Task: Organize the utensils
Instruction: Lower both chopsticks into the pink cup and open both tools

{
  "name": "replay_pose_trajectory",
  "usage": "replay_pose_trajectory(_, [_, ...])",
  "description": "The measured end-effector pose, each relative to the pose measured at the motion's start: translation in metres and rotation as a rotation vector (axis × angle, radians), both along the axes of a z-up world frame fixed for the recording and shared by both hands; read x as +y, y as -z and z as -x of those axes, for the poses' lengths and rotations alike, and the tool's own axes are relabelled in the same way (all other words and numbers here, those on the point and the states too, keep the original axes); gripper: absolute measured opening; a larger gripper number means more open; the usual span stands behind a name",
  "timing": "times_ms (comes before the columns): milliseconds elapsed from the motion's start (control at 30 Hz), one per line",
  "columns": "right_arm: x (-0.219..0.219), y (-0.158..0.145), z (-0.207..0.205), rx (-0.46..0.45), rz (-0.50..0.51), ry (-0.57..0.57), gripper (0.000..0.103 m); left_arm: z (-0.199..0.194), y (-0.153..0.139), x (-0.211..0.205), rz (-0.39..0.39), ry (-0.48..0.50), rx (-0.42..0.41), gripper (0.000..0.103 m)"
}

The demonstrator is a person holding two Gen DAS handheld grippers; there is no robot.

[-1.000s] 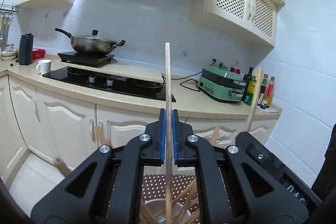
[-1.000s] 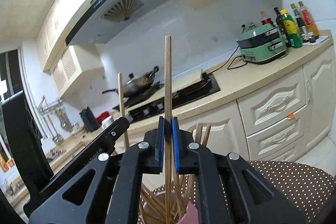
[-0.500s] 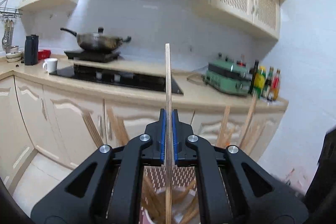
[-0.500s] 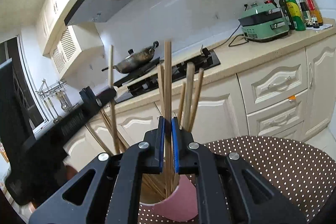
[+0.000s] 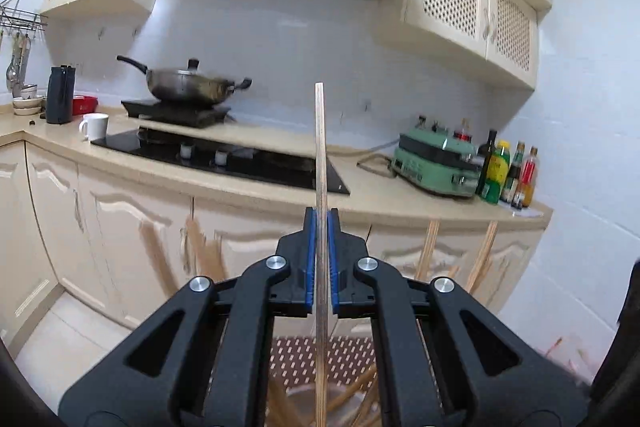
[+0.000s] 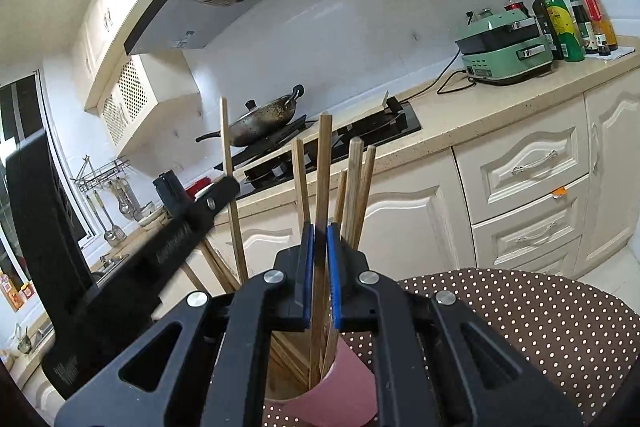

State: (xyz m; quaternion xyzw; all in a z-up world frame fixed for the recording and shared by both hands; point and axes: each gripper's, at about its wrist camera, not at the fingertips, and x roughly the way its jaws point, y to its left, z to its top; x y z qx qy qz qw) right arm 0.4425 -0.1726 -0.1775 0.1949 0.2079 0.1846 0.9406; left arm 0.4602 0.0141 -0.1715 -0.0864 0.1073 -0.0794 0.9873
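Chopsticks: we hold one upright in each hand-held gripper, left (image 5: pixel 320 263) clamped on a chopstick (image 5: pixel 319 155), right (image 6: pixel 319 267) clamped on another (image 6: pixel 323 171). Below stands a pink cup (image 6: pixel 340 383) of further sticks on a dotted surface (image 6: pixel 520 311); the kitchen counter (image 6: pixel 500 95) lies far.

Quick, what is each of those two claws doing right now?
Left gripper: closed on a wooden chopstick.
Right gripper: closed on another wooden chopstick.
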Motion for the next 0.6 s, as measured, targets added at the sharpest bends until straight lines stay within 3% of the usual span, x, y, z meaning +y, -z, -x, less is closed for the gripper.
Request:
replay_pose_trajectory(267, [0.004,-0.001,0.005,0.049,0.024,-0.010,0.007,0.017,0.022,0.002,-0.034,0.007,0.096,0.006])
replay_pose_trajectory(467, [0.009,-0.003,0.009,0.141,0.051,-0.021,0.010,0.028,0.031,0.009,-0.032,0.003,0.187,0.006])
replay_pose_trajectory(567, [0.010,-0.003,0.012,0.182,0.060,-0.019,0.018,0.033,0.030,0.012,-0.041,-0.002,0.217,0.007])
replay_pose_trajectory(600, [0.011,-0.002,0.011,0.211,0.073,-0.026,0.029,0.035,0.030,0.014,-0.039,0.003,0.229,0.007])
